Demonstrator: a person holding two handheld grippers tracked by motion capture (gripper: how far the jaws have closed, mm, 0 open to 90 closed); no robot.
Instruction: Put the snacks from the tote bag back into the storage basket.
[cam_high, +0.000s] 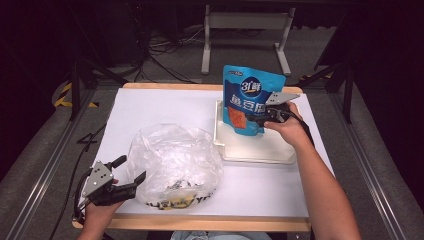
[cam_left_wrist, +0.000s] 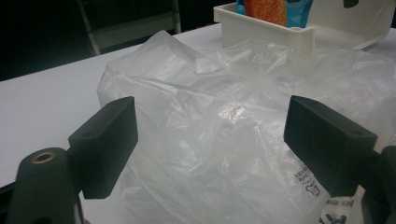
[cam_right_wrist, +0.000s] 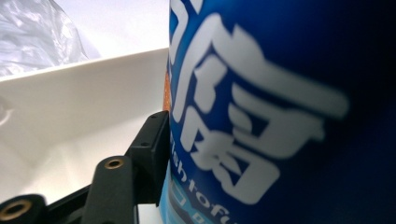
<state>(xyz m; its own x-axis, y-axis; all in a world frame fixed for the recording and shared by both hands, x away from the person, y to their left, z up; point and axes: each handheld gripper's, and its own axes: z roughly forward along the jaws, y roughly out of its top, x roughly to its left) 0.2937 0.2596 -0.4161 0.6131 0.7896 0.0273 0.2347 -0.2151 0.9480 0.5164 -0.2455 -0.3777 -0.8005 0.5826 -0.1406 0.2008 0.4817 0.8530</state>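
Note:
A blue snack pouch (cam_high: 252, 97) with white lettering stands upright at the near-left of a white tray (cam_high: 260, 150). My right gripper (cam_high: 255, 119) holds it low down from the right. In the right gripper view one pad (cam_right_wrist: 152, 149) lies against the pouch (cam_right_wrist: 280, 93), which hides the other jaw. A crumpled clear plastic bag (cam_high: 172, 160) with items inside lies on the table's front left. My left gripper (cam_high: 132, 169) stands open at the bag's left edge. Its jaws are spread wide in front of the bag (cam_left_wrist: 224, 93) with nothing pinched.
A white sheet (cam_high: 165, 105) covers the wooden table. The tray's inside (cam_right_wrist: 70, 93) is bare beside the pouch. Beyond the bag, the left gripper view catches the tray's corner (cam_left_wrist: 261, 30). A metal stand and cables sit on the floor behind the table.

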